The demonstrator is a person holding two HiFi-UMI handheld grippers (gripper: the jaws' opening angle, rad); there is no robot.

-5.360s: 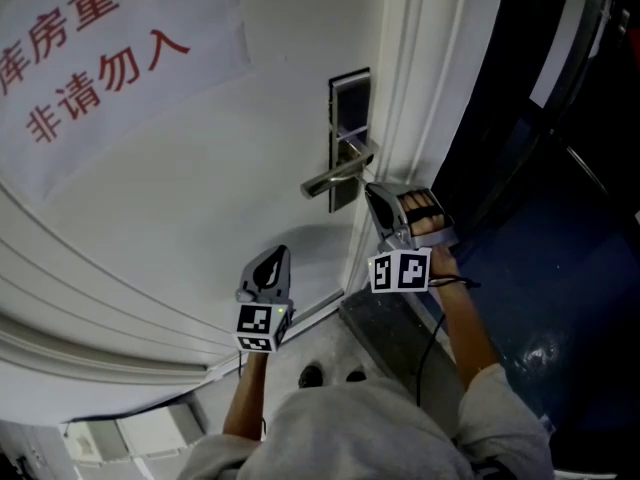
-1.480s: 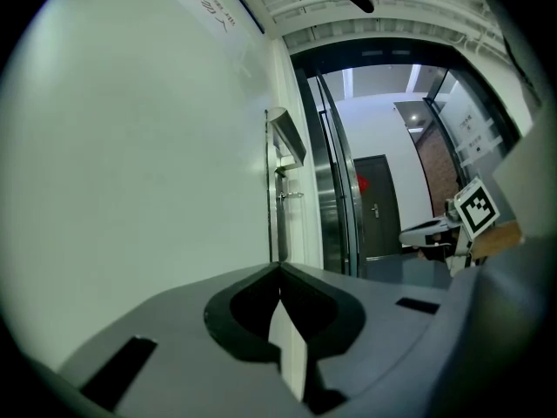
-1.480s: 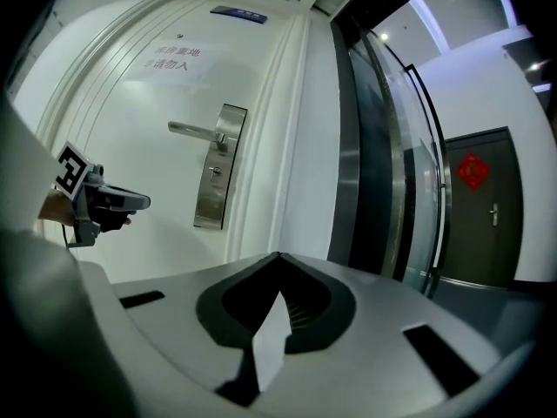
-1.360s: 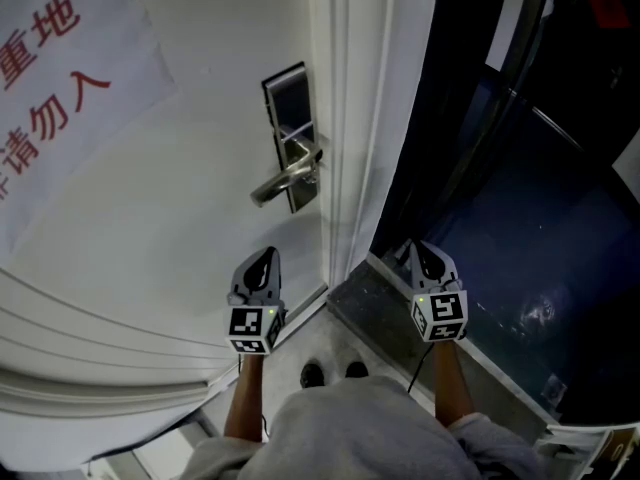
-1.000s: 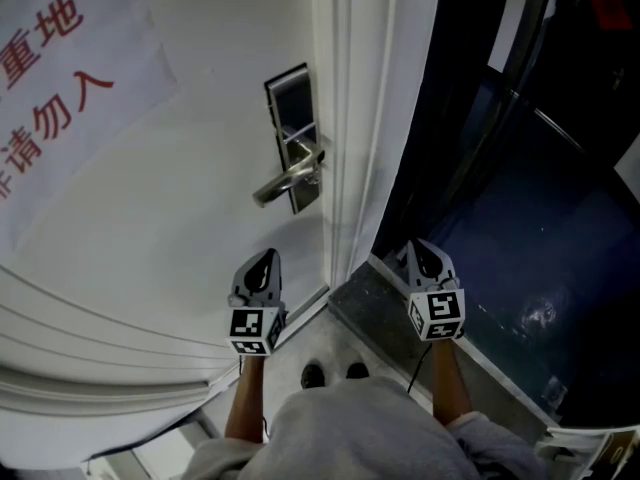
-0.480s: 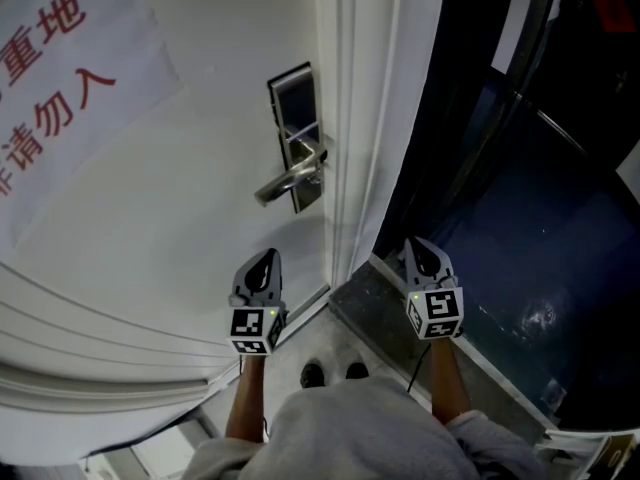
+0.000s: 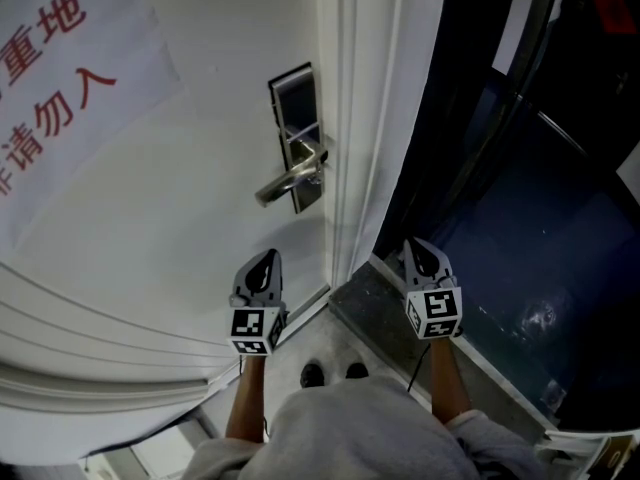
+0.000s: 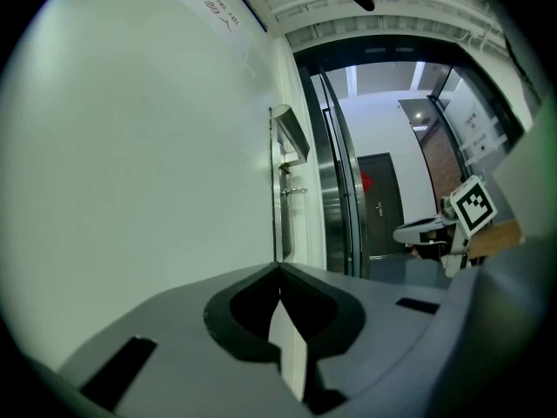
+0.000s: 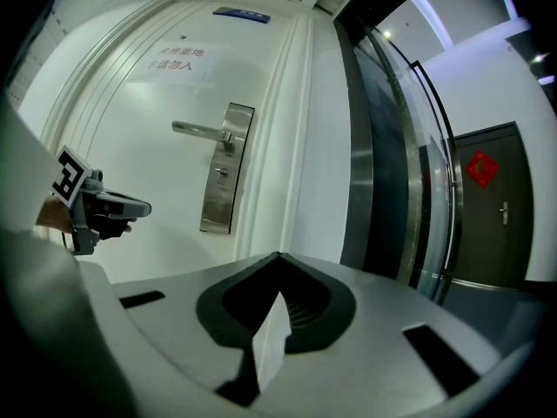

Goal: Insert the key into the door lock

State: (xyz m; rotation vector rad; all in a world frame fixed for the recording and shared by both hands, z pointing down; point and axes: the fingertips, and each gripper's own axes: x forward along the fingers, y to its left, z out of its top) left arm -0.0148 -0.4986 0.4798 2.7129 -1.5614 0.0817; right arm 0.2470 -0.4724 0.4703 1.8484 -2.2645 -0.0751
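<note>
Looking down in the head view: both your grippers sit low, well below the lock plate (image 7: pixel 296 136). The left gripper (image 7: pixel 262 260) is in front of the white door (image 7: pixel 180 228). The right gripper (image 7: pixel 420 249) is past the door edge, over the dark threshold (image 7: pixel 375 313). The lever handle (image 7: pixel 288 180) points left, away from the edge. There's open room between both tips and the plate.

Left gripper view: jaws together, nothing in them. You're sighting along the smooth door face. The key (image 8: pixel 294 191) shows as a thin metal stub just below the lever, sticking straight out of the plate with its long axis square to the door.

Right gripper view: jaws pressed together, empty. The plate is a tall brushed-metal rectangle just beside the door edge. The key is a small spot under the lever, too small for detail. Glass panels (image 9: pixel 392 146) in metal frames stand to the right.
</note>
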